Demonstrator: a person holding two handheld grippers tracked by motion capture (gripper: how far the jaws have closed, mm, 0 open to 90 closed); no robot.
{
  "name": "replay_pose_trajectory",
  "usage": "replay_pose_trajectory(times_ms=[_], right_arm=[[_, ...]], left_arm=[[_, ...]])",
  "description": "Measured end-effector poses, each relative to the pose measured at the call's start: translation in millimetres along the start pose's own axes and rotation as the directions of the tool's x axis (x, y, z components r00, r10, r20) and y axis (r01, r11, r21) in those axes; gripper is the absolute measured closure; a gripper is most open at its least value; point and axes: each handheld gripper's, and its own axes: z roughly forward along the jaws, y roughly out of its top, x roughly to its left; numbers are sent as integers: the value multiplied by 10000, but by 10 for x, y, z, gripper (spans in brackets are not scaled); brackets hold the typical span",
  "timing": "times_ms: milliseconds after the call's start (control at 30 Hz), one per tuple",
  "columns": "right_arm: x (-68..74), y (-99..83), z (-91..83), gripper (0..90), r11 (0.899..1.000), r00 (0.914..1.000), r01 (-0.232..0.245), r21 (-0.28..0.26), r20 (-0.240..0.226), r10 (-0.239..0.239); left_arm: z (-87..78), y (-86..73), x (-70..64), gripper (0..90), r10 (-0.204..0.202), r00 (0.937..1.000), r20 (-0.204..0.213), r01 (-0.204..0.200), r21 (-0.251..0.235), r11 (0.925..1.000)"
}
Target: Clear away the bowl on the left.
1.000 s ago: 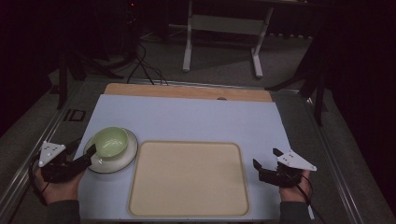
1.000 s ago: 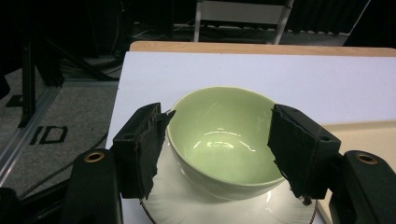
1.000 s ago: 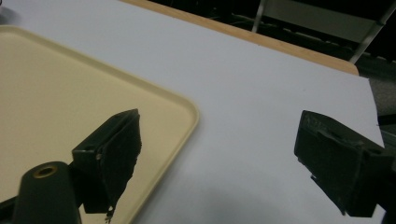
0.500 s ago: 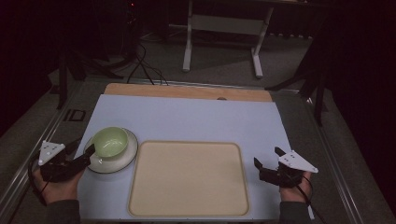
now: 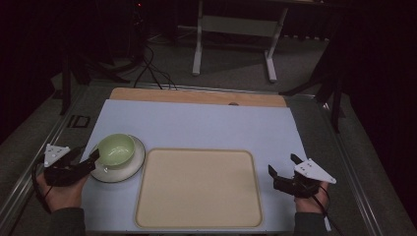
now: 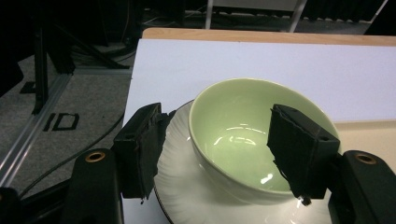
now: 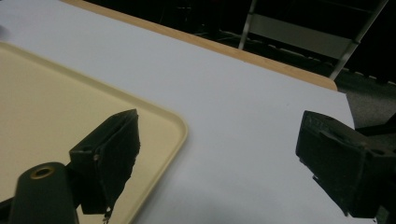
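Note:
A pale green bowl [image 5: 116,149] stands on a white ribbed plate [image 5: 126,170] at the left of the table. My left gripper [image 5: 92,160] is open at the plate's left edge. In the left gripper view its jaws straddle the bowl [image 6: 238,133], one beside the plate [image 6: 187,186] and one across the bowl's right side, so the gripper [image 6: 219,156] grips nothing. A beige tray [image 5: 199,189] lies bare in the middle. My right gripper [image 5: 282,163] is open just right of the tray. In the right gripper view one jaw of the gripper [image 7: 215,168] hangs over the tray's corner [image 7: 154,121].
The white tabletop [image 5: 206,125] has a wooden strip [image 5: 196,96] along its far edge. Metal rails run down both sides, and a frame stand [image 5: 233,29] and cables lie on the dark floor beyond.
My left gripper has crept forward to the bowl and plate. The right gripper has barely shifted.

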Motion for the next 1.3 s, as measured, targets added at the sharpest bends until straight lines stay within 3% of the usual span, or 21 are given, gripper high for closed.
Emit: replay_pose_trajectory(times_ms=[467,667,800,1033,1300], right_arm=[[-17,1,-9,132,10000,9999,-62,-78,152,63],[-24,0,-8,133,9999,9998,-120,-91,179,122],[-27,1,-5,133,9999,9997,-134,-93,184,136],[-32,6,-19,133,9997,9996,-187,-160,223,191],[-30,4,-15,133,9998,9995,-160,-143,283,164]], left_arm=[[232,64,29,406,-90,10000,-35,91,351,9993],[325,70,53,452,-324,9993,-166,334,635,9974],[389,87,41,485,-471,9979,-455,510,893,9947],[499,85,29,521,-635,9969,-457,687,1225,9901],[606,64,21,574,-647,9963,-558,743,1913,9787]])
